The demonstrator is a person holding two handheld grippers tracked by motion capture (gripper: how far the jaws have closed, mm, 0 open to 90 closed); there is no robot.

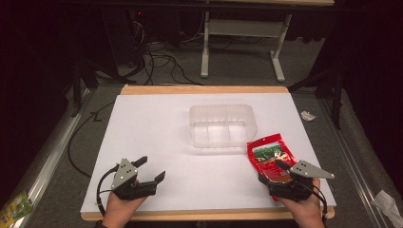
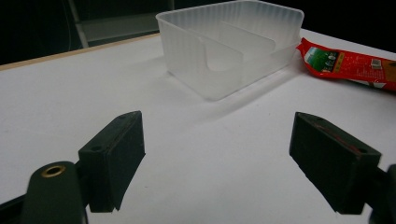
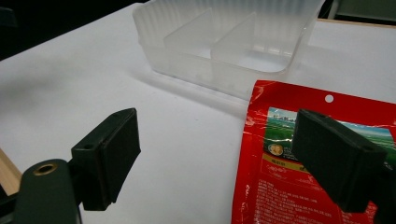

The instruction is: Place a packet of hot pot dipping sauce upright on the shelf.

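A clear plastic container (image 1: pixel 221 124) with inner dividers stands near the middle of the white table top (image 1: pixel 157 137). A red snack packet (image 1: pixel 269 156) lies flat just right of it, at its front right corner. My left gripper (image 1: pixel 151 169) rests at the front left, open, with nothing between its jaws; its own view looks at the container (image 2: pixel 229 44) and the packet's end (image 2: pixel 348 63). My right gripper (image 1: pixel 273 173) is open at the front right, its jaws over the near part of the packet (image 3: pixel 299 186), apart from it. The container (image 3: pixel 224 42) lies beyond.
The table's wooden edge (image 1: pixel 204 89) runs along the far side. Cables (image 1: pixel 157 61) and a grey stand (image 1: pixel 242 42) are on the floor beyond. A crumpled wrapper (image 1: pixel 387 204) lies on the floor at the right, a green packet (image 1: pixel 14 206) at the left.
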